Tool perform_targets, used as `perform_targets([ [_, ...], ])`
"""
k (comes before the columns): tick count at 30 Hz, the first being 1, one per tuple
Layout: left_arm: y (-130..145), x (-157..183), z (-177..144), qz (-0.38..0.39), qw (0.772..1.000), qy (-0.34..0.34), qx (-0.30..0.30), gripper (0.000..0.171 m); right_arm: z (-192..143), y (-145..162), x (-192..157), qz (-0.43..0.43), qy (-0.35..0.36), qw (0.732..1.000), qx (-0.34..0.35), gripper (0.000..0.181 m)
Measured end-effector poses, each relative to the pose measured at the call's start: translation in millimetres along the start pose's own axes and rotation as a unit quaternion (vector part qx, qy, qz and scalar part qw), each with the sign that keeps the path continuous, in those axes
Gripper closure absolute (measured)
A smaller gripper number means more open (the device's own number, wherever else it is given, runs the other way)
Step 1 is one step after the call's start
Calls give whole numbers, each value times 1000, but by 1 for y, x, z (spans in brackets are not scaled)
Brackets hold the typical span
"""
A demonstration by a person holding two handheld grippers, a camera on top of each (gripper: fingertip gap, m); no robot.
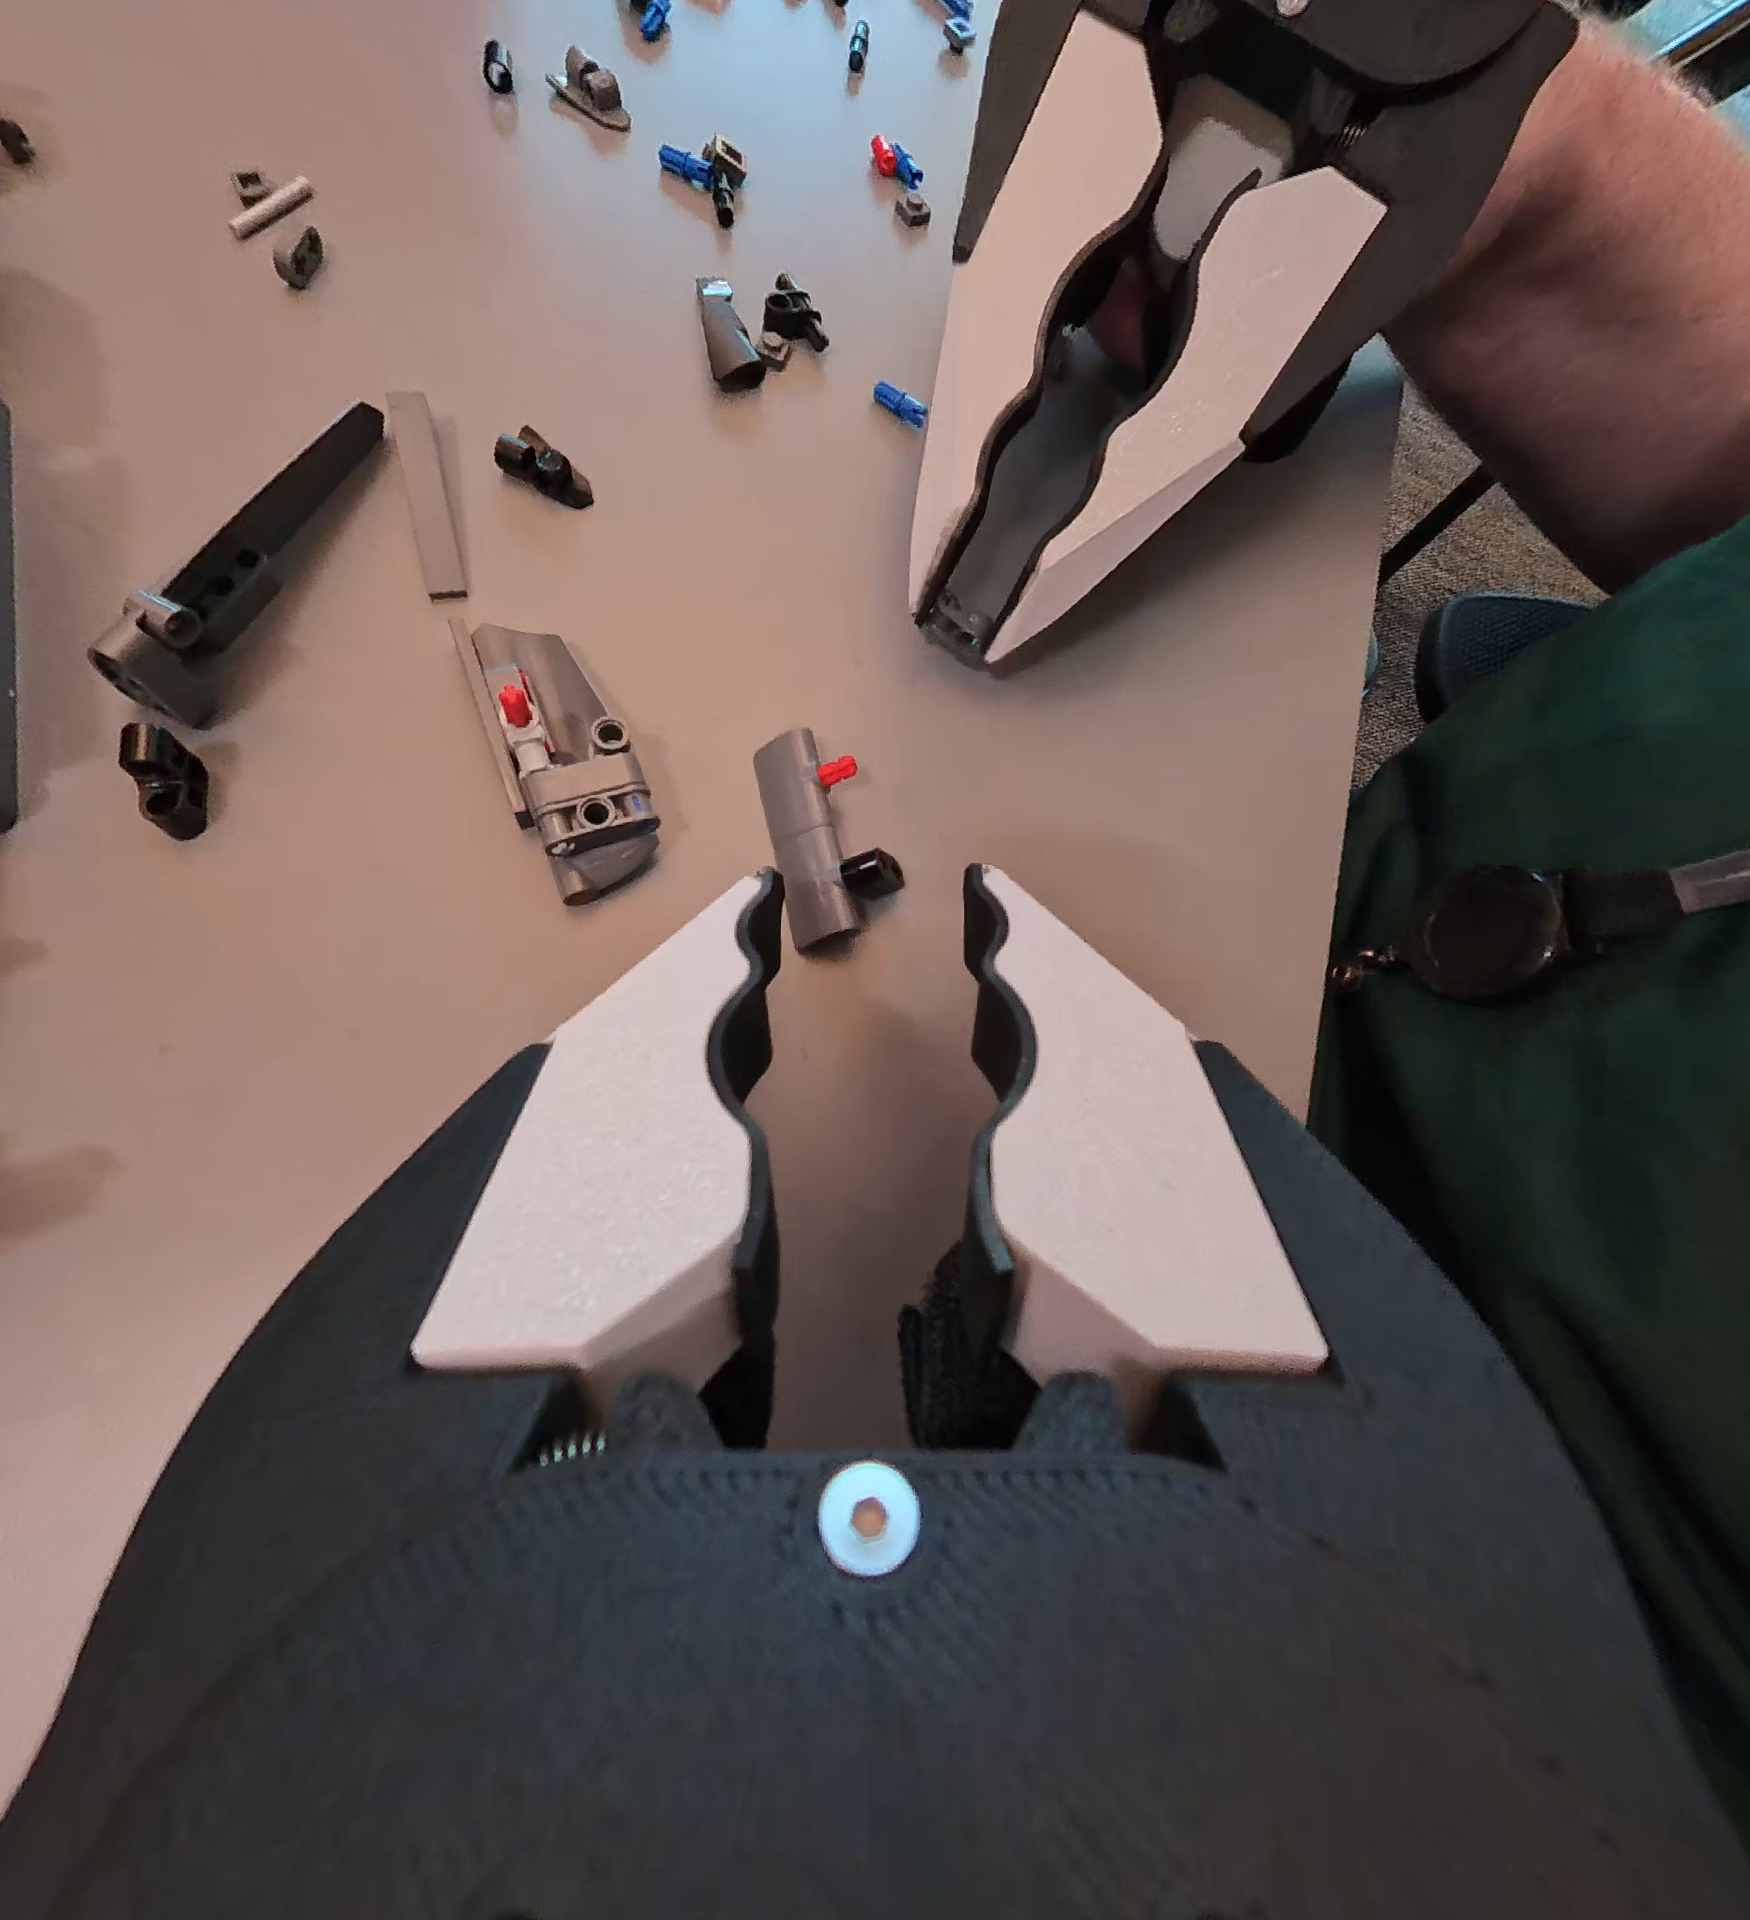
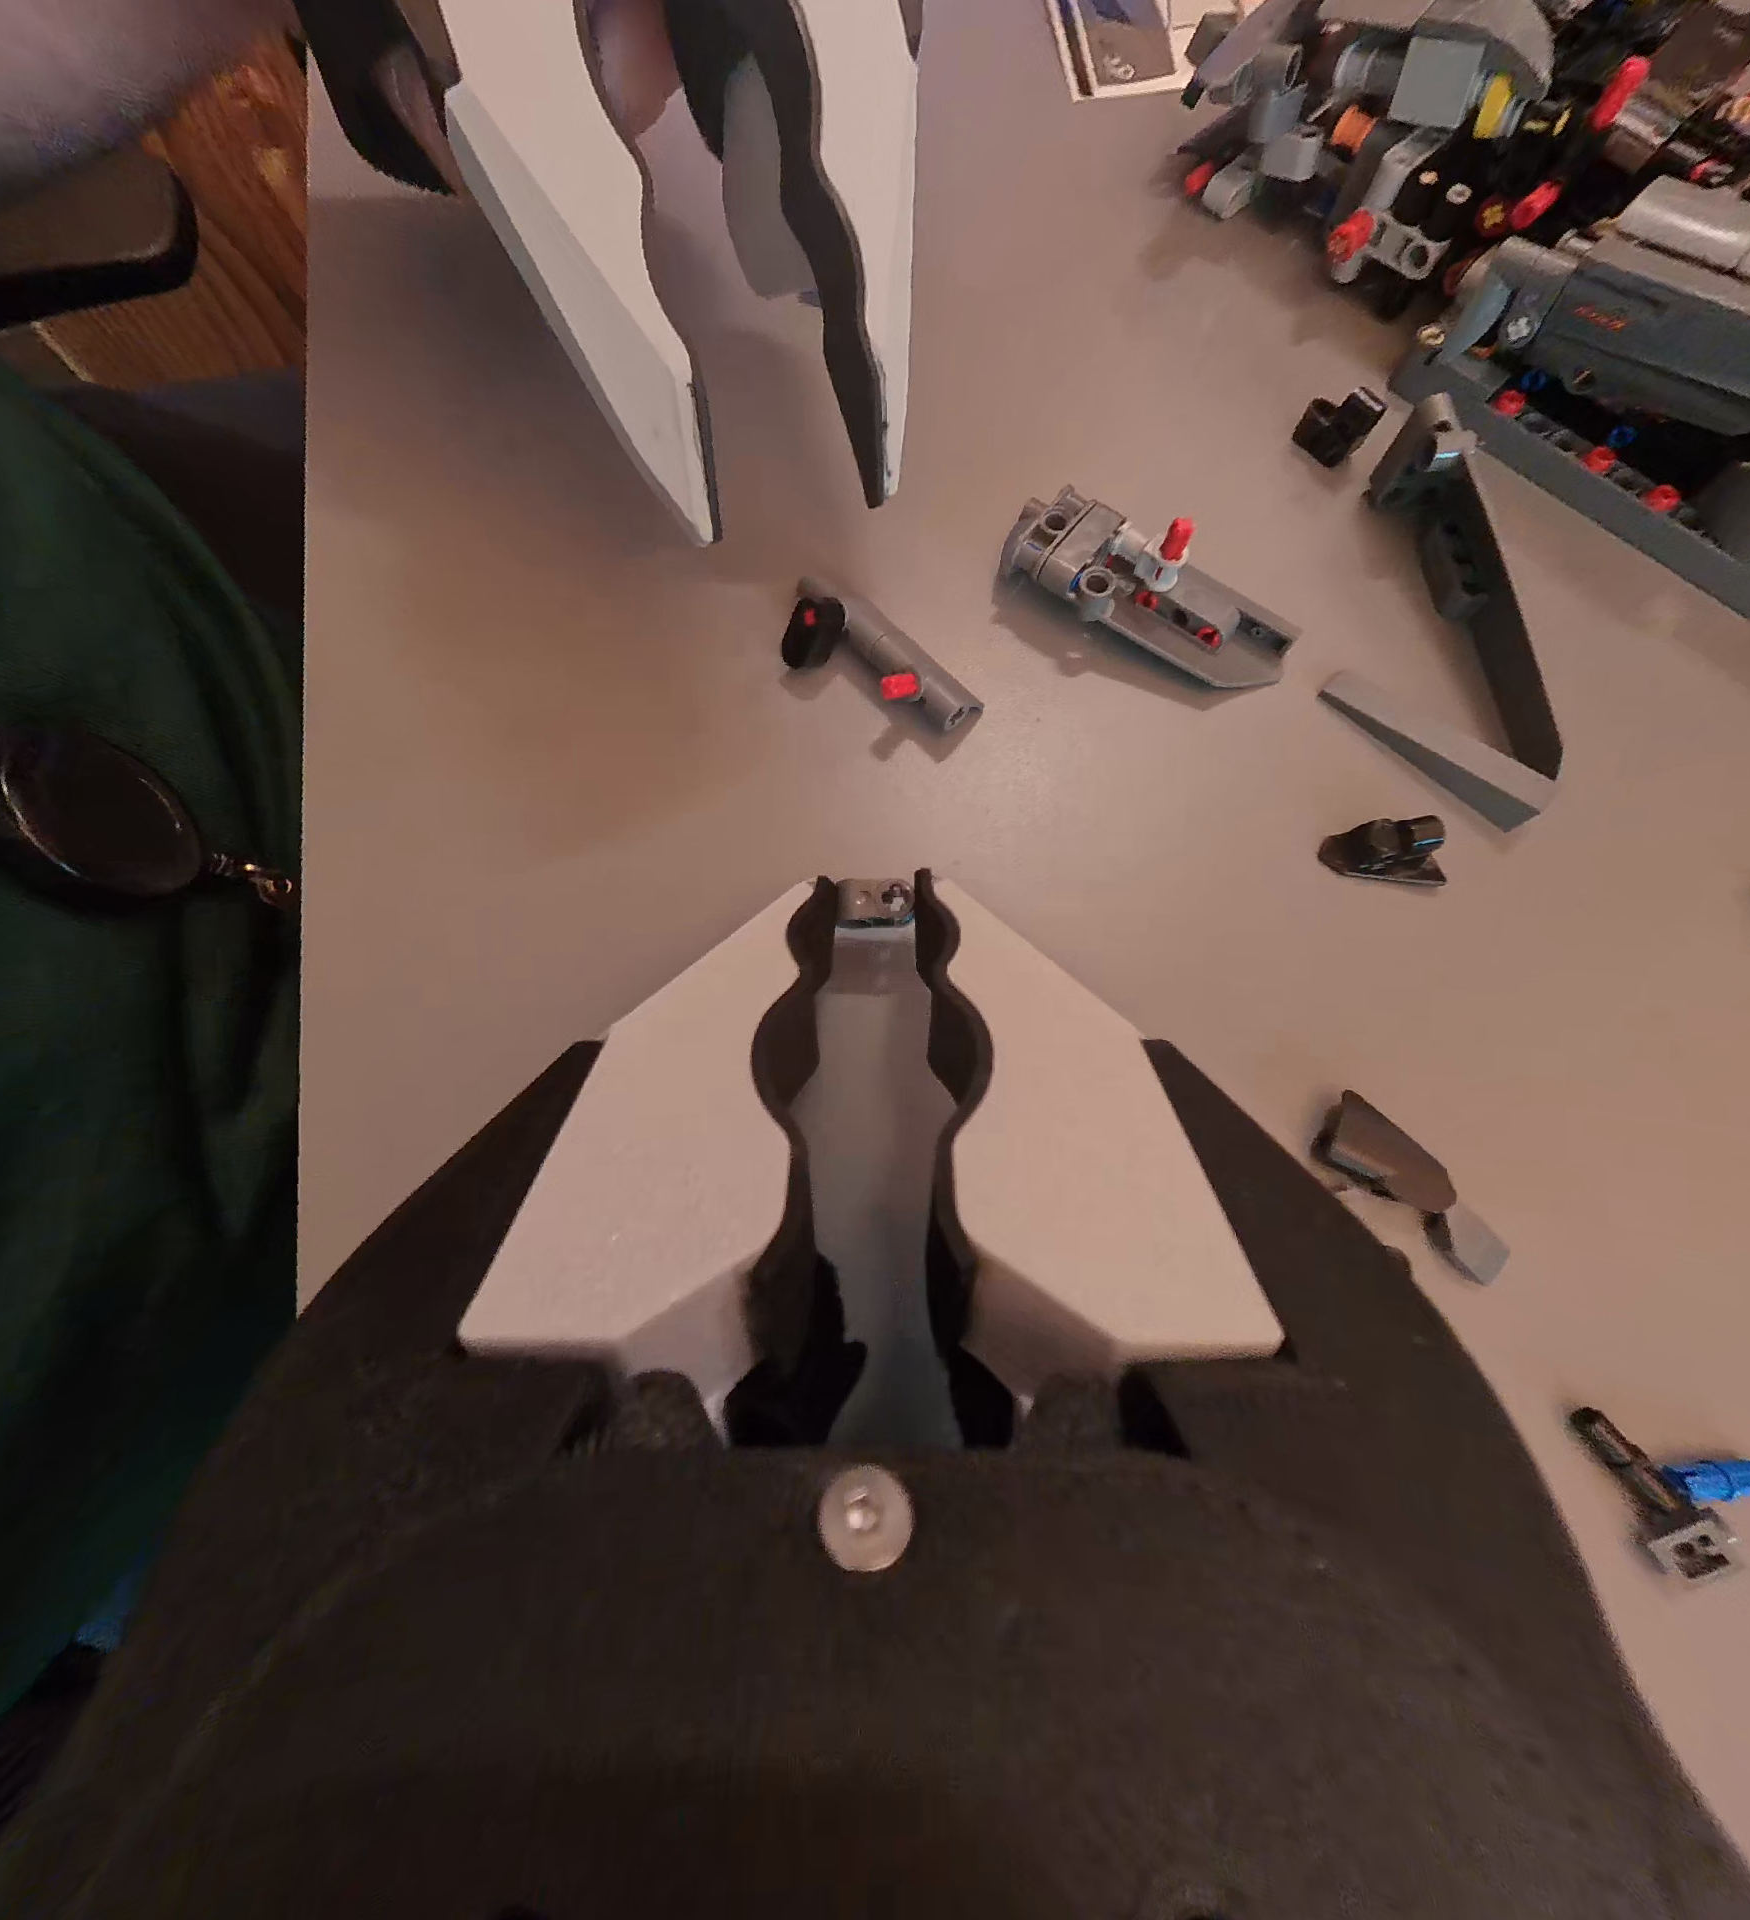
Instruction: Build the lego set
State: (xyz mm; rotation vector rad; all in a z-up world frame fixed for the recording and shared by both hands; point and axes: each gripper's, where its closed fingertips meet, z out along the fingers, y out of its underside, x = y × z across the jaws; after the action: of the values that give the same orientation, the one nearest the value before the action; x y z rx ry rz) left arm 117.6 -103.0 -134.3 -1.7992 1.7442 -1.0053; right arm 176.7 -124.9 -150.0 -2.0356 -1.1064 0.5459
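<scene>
Black grippers [image 1: 871, 883], white jaws, green shirt [image 1: 1629, 1143]

On the table [image 1: 227, 1039], seen from the left wrist, the tube piece [image 1: 803, 842] lies at centre, the wedge assembly [image 1: 580, 769] just beside it at nine o'clock, the long beam [image 1: 227, 571] farther at ten, scattered pins [image 1: 705, 171] well apart at twelve.

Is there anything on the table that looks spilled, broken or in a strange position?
Nothing stands out. Loose lego pieces lie scattered on the table, as expected mid-build. The grey tube piece lies flat before the open left gripper; the right gripper holds a small grey piece.
</scene>
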Motion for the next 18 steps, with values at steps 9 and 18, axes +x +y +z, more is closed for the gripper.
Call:
perform_targets([
  [9, -6, -3, 2, -8, 1000, -3, 14, 139, -5, -7, 10, 6, 22, 999, 27, 169],
  [18, -2, -4, -1, -11, 1000, -10, 11, 139, -5, 11, 4, 22, 28, 999, -18, 169],
])
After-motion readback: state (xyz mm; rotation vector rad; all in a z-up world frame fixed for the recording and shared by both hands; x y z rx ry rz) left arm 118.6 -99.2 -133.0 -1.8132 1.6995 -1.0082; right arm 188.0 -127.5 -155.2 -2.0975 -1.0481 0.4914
